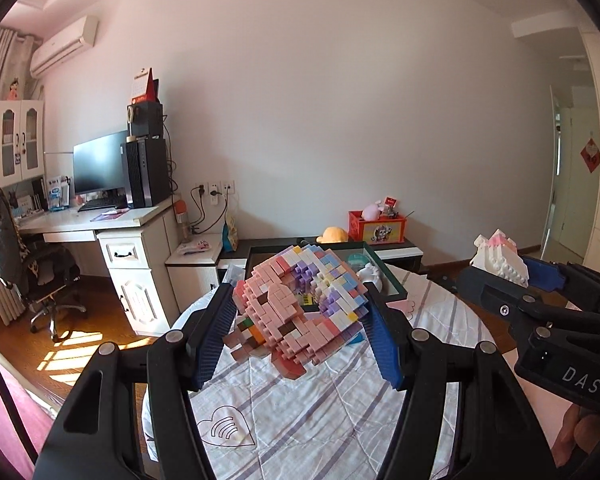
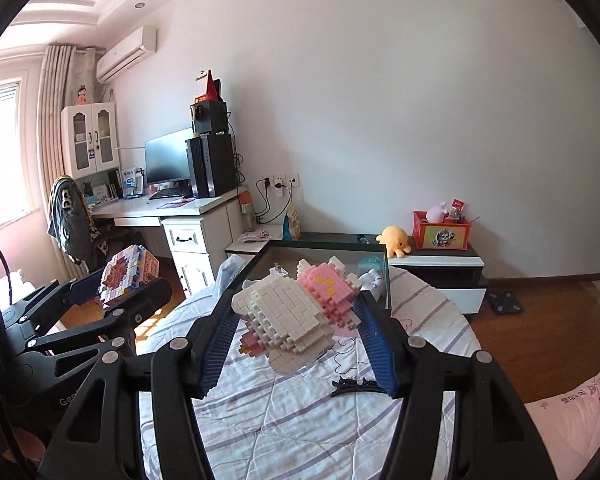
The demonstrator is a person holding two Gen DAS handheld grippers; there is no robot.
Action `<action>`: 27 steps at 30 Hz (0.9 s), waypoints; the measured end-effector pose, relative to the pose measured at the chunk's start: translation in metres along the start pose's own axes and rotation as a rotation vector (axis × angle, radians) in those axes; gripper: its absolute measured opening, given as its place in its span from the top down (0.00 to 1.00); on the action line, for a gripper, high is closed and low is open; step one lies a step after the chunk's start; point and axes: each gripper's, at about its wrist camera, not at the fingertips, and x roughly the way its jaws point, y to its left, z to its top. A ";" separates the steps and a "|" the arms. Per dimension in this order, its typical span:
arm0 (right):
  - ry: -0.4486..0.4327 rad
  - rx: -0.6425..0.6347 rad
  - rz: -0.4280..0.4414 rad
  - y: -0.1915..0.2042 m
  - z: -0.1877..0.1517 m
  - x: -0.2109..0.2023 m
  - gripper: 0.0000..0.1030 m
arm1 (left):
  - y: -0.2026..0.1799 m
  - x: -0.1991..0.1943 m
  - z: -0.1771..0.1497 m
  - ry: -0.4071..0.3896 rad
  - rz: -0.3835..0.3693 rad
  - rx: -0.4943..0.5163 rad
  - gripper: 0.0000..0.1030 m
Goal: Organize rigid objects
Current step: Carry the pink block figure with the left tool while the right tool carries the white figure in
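A: What is being shown of the edges and the free room around the work?

B: A striped bedspread (image 2: 300,420) is being seen under both grippers, its rounded edge falling away to the wooden floor (image 2: 540,340) on the right. A dark-framed glass box (image 2: 388,280) is being seen just past the far edge, with open air above it up to the bare wall. A black hair clip (image 2: 354,386) is lying on the cloth near the right gripper's right pad.

A: How is the left gripper being held?

B: The left gripper (image 1: 300,320) is being kept about half spread, and a pink and purple brick figure (image 1: 300,304) is being pinched between its blue pads, lifted clear of the cloth.

A: And the right one?

B: The right gripper (image 2: 296,320) is likewise being kept about half spread, and a white and pink brick figure (image 2: 292,312) is being clamped between its pads, above the bedspread and short of the glass box.
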 end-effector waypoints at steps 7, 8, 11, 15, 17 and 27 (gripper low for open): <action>0.000 -0.006 0.008 -0.004 -0.001 -0.003 0.41 | -0.004 0.000 0.003 0.001 0.005 0.016 0.38; 0.004 -0.007 0.010 -0.005 -0.001 0.000 0.41 | -0.003 0.004 0.004 0.004 0.006 0.020 0.38; 0.021 -0.006 0.014 -0.010 0.000 0.012 0.41 | -0.004 0.019 0.006 0.019 0.007 0.025 0.38; 0.043 -0.004 0.018 -0.019 0.004 0.039 0.41 | -0.009 0.047 0.009 0.045 0.014 0.045 0.38; 0.060 0.000 0.019 -0.025 0.008 0.055 0.41 | -0.011 0.066 0.011 0.060 0.016 0.054 0.38; 0.146 0.030 -0.011 -0.065 0.025 0.165 0.41 | -0.014 0.196 0.022 0.195 0.021 0.083 0.38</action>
